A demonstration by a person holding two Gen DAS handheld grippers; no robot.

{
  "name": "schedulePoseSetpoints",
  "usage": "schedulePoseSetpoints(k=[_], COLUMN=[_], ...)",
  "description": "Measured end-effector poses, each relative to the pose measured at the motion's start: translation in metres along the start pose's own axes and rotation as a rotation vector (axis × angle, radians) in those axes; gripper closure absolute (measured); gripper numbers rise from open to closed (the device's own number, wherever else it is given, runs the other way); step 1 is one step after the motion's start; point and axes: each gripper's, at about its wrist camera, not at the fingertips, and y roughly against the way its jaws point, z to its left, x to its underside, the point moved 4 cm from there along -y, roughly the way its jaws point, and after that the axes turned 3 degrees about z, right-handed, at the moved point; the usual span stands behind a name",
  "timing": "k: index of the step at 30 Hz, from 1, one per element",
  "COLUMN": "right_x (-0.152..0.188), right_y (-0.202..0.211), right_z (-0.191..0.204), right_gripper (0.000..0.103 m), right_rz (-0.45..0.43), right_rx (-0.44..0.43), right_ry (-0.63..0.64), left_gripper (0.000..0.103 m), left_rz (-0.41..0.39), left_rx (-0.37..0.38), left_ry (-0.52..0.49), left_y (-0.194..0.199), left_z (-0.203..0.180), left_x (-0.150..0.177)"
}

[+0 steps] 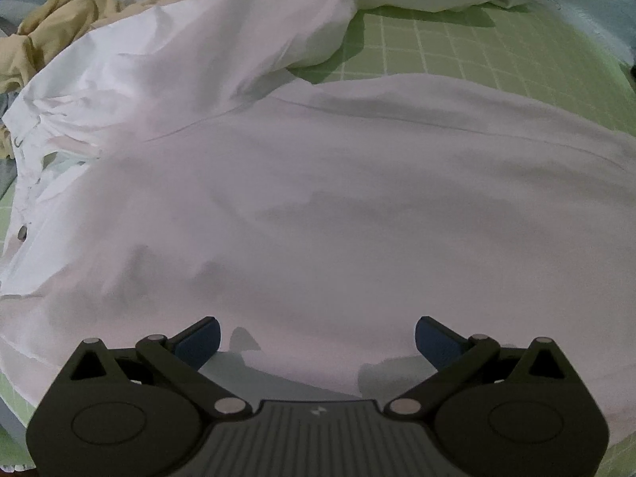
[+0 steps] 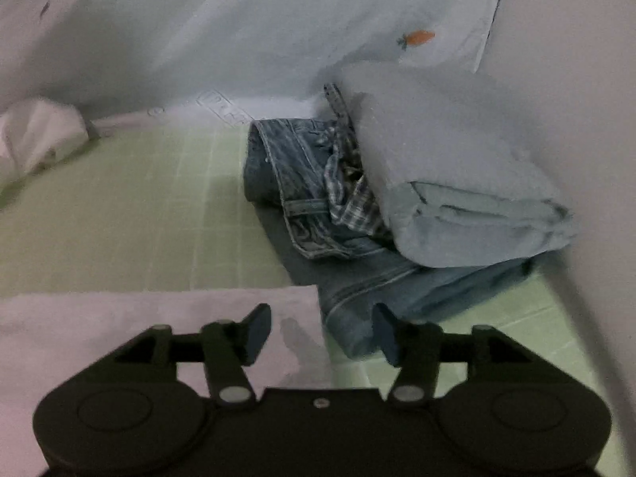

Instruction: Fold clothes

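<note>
The left claw (image 1: 317,340) points steeply down, released, over the white shirt (image 1: 338,206) spread on the green desk (image 1: 477,51), while the right claw (image 2: 321,330) hangs released near the folded jeans (image 2: 357,278).

A green mat (image 1: 457,45) with a pale grid covers the worktop. A white shirt (image 1: 318,198) lies spread over most of it in the left wrist view, one sleeve (image 1: 302,28) bunched toward the far edge. A yellow garment (image 1: 47,28) sits crumpled at the far left, touching the shirt. In the right wrist view, folded jeans (image 2: 357,278) rest on the mat just beside the shirt's corner (image 2: 159,318). A checked cloth (image 2: 349,183) and a folded light-blue garment (image 2: 457,167) are stacked on the jeans.
</note>
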Motion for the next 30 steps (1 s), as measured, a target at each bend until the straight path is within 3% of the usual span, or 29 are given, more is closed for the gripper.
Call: schedulePoseSetpoints(k=[2,8,12,13,18,23,27,30], right_x=[0.010,0.090,0.142,0.152,0.194,0.208,0.201,0.189], right_y=[0.017,0.056,0.082,0.090,0.124,0.142,0.149,0.158], right_z=[0.007,0.048,0.055,0.055,0.064,0.076,0.094,0.120], right_gripper=[0.017,0.014,0.008,0.002,0.000,0.000,0.000,0.000], right_rz=[-0.020,0.023,0.059,0.060,0.051,0.095,0.161,0.145], right_rx=[-0.021,-0.119,-0.068,-0.062,-0.035,0.003,0.011,-0.007], right_ry=[-0.040,-0.151,-0.194,-0.201,-0.210,-0.267,-0.285,-0.288], left_gripper=[0.000,0.000,0.000,0.000,0.000,0.000,0.000,0.000], left_rz=[0.000,0.013,0.014,0.013,-0.003,-0.021,-0.089,-0.129], left_rx=[0.011,0.026,0.034,0.043,0.090,0.096,0.111,0.090], left_ry=[0.006,0.005,-0.015,-0.015,-0.027,-0.082,0.004,0.077], left_y=[0.001,-0.003,-0.004,-0.004,-0.006,0.004,0.024,0.035], left_z=[0.000,-0.002,-0.003,-0.002,0.006,0.026,0.076,0.124], left_x=[0.005,0.021,0.036,0.041,0.066,0.084,0.083,0.069])
